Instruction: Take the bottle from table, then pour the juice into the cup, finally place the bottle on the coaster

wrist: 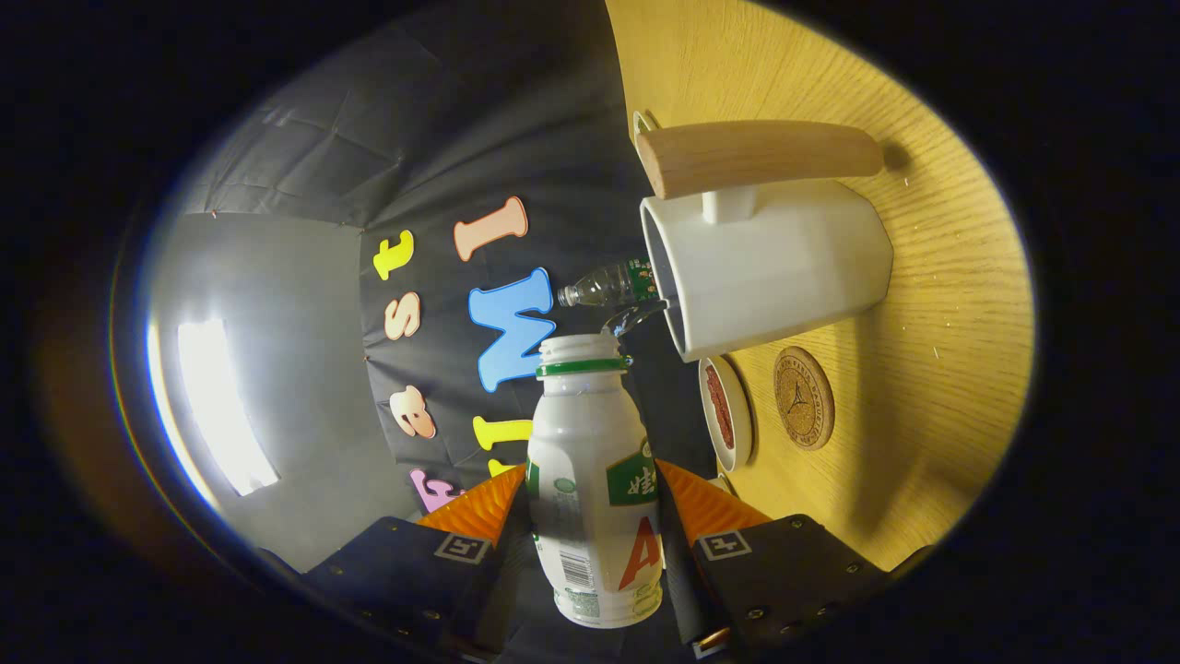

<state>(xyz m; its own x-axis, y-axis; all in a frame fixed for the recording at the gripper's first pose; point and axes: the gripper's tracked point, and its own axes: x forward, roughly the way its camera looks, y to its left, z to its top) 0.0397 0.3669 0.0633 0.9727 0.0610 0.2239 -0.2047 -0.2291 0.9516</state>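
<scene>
- One bottle (595, 480), clamped between both fingers of the gripper (590, 503); its base partly hidden
- One cup (770, 267); one coaster (804, 397); one small dish (726, 415), contents unclear

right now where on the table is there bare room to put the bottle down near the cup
The gripper is shut on the bottle, tipped toward the white cup. Bare wood table lies beyond the cup's base and around the cork coaster, whose top is free. It is crowded near the cup's mouth: a small dish and a clear plastic bottle sit close there.
</scene>
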